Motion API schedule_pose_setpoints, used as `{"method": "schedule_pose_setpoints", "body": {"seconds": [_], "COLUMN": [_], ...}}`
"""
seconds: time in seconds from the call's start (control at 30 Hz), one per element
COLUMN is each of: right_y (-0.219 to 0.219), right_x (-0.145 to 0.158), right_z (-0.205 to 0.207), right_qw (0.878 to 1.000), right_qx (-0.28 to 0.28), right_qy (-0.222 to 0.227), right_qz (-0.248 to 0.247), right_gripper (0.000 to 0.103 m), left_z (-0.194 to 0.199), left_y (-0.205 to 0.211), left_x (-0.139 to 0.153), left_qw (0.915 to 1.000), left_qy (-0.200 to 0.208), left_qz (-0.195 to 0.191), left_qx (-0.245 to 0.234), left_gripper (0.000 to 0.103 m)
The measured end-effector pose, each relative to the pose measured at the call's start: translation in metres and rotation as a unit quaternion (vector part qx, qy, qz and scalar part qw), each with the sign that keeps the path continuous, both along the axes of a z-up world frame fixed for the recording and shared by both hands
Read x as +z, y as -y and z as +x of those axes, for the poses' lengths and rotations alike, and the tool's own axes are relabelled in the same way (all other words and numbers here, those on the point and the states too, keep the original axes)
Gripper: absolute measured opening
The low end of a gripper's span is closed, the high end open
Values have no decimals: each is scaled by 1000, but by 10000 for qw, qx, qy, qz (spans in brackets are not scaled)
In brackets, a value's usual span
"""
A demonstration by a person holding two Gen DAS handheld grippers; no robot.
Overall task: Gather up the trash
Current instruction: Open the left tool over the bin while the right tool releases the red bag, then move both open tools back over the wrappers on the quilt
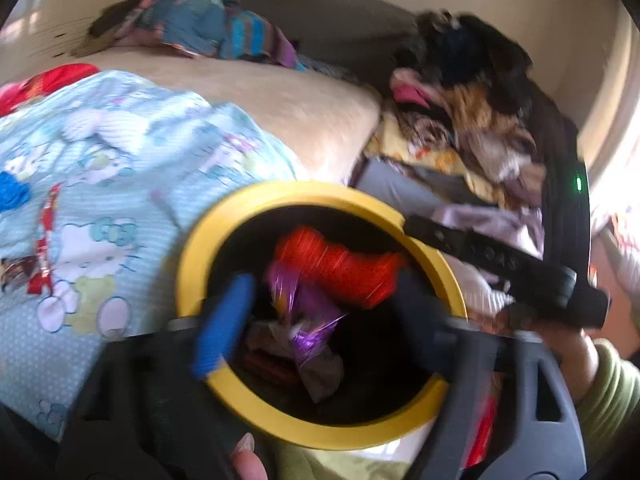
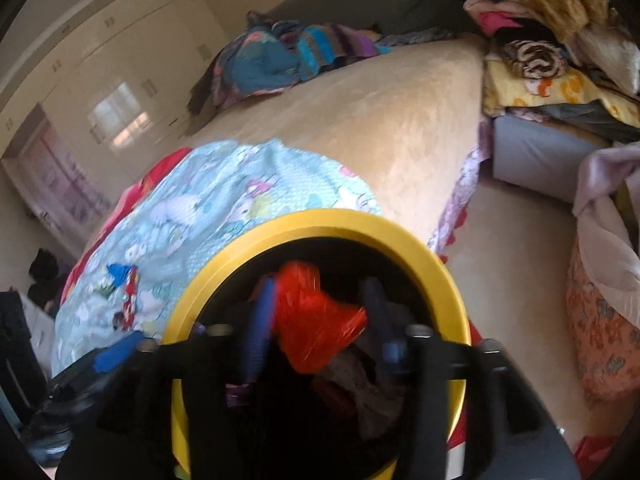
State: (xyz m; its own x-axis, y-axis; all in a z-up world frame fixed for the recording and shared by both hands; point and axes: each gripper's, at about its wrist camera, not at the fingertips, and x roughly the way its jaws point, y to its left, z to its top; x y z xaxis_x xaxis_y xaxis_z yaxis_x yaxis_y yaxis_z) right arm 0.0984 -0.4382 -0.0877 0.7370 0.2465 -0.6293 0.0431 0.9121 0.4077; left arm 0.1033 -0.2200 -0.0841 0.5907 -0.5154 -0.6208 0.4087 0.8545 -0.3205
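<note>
Over the mouth of the round black bin with the yellow plastic rim (image 2: 320, 220), beside the bed, I have both my grippers working at once. My right gripper (image 2: 320, 312) hangs just inside the opening with its blue-padded fingers (image 2: 260, 320) spread; the crinkled red foil wrapper (image 2: 316, 320) sits between them, and the blur keeps me from saying whether the left pad still touches it, but the jaws are clearly not pinching it. My left gripper (image 1: 320, 316) is also over the bin, fingers wide apart, and the shiny purple foil wrapper (image 1: 304, 308) shows in the gap between them, seemingly loose above the other litter already lying in the bin.

I judge this to be the dropping step: both wrappers are at or in the bin, let go or about to be. The collecting is not finished, though. On the pale blue cartoon-print blanket (image 1: 100, 168) spread over the bed lie a red-and-white snack wrapper (image 1: 44, 248) and a crumpled blue scrap (image 1: 14, 194), near each other and well apart from the bin.

The next move calls for lifting both grippers clear of the rim without snagging the foil, checking that nothing clings to the pads, then reaching left toward the blanket with jaws kept wide to pinch the thin wrapper without gathering the cloth beneath it.
</note>
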Motion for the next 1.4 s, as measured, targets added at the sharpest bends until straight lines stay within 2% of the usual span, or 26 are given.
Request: {"method": "schedule_pose_setpoints", "body": {"seconds": [0.07, 0.13, 0.23, 0.57, 0.63, 0.67, 0.93, 1.4], "right_y": [-2, -3, -10, -34, -39, -42, -72, -112], "right_x": [4, 9, 16, 35, 40, 44, 64, 87], "right_z": [-1, -3, -5, -11, -13, -15, -19, -16], "right_qw": [9999, 9998, 9992, 9973, 9963, 9955, 9899, 9839], "right_qx": [-46, -62, -34, 67, 62, 62, 283, 600], "right_qy": [68, 175, 286, 506, 622, 714, 1071, 1394], "right_qz": [-88, -100, -272, -522, -587, -618, -884, -944], "right_gripper": [52, 56, 62, 64, 76, 77, 81, 83], "left_z": [-1, -3, -3, -1, 0, 0, -1, 3], "left_y": [-10, -20, -32, -64, -71, -75, -102, -141], "left_x": [6, 14, 22, 39, 43, 46, 60, 76], "left_qw": [9999, 9992, 9984, 9935, 9918, 9908, 9825, 9682], "left_qy": [118, 271, 315, 453, 497, 534, 782, 998], "left_qz": [-10, 44, -52, -30, -3, 2, 40, -89], "left_qx": [126, 289, 467, 1046, 1176, 1241, 1689, 2291], "left_gripper": [82, 92, 92, 92, 92, 92, 92, 92]}}
